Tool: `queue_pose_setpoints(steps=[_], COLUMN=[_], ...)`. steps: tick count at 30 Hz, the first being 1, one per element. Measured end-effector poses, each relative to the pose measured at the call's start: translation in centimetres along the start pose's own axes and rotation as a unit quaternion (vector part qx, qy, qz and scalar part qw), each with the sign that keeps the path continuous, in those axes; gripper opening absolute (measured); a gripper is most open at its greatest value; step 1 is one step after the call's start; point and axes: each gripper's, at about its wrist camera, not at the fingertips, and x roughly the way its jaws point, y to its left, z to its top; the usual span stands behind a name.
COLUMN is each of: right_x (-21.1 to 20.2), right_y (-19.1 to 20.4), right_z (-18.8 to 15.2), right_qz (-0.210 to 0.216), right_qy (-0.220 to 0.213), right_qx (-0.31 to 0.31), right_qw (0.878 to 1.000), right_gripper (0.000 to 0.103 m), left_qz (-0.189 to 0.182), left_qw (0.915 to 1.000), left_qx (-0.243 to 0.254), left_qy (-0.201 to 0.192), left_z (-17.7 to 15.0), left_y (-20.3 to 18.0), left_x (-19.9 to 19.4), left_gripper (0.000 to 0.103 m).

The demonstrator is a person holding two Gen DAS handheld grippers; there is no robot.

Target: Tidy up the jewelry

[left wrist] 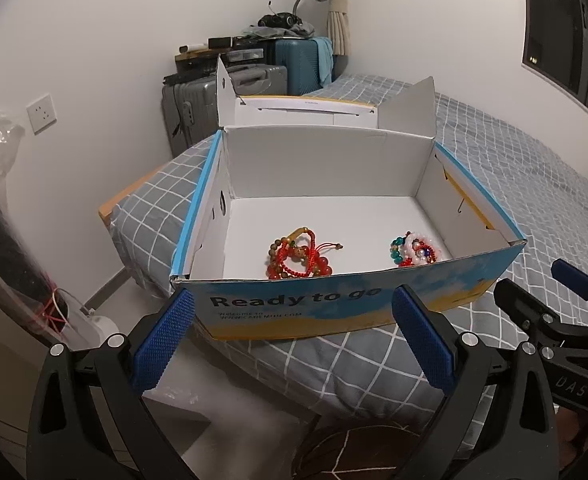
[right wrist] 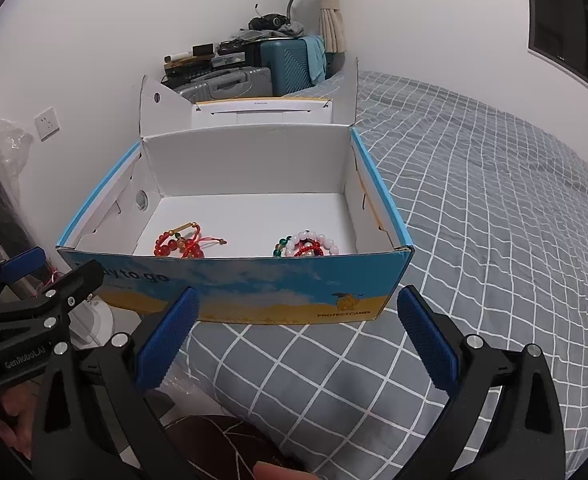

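The cardboard box (left wrist: 334,308) has "Ready to go" in big dark letters across its front wall, lower middle of the left wrist view, with a smaller line under it starting "Welcome to", rest too blurry. In the right wrist view the same front shows "PROTECTCAMEL" under a little camel logo (right wrist: 345,303). The left gripper (right wrist: 26,354) at the lower left edge reads "GenRobot.AI". The right gripper (left wrist: 570,380) shows "DAS".
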Motion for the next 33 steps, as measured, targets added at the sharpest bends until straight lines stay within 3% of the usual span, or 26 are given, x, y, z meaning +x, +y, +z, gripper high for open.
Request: queue_pose_setpoints(steps=[33], right_x=[0.09], right_y=[-0.13], right_z=[-0.18], right_qz=[-0.008], right_qy=[0.007], right_qx=[-0.005], right_qw=[1.000], right_gripper=[0.095], left_qz=[0.014], left_qw=[0.9998], left_qx=[0.009], left_qy=[-0.011], left_z=[0.00], left_y=[-0.22], left_x=[-0.11], left_gripper=[0.097])
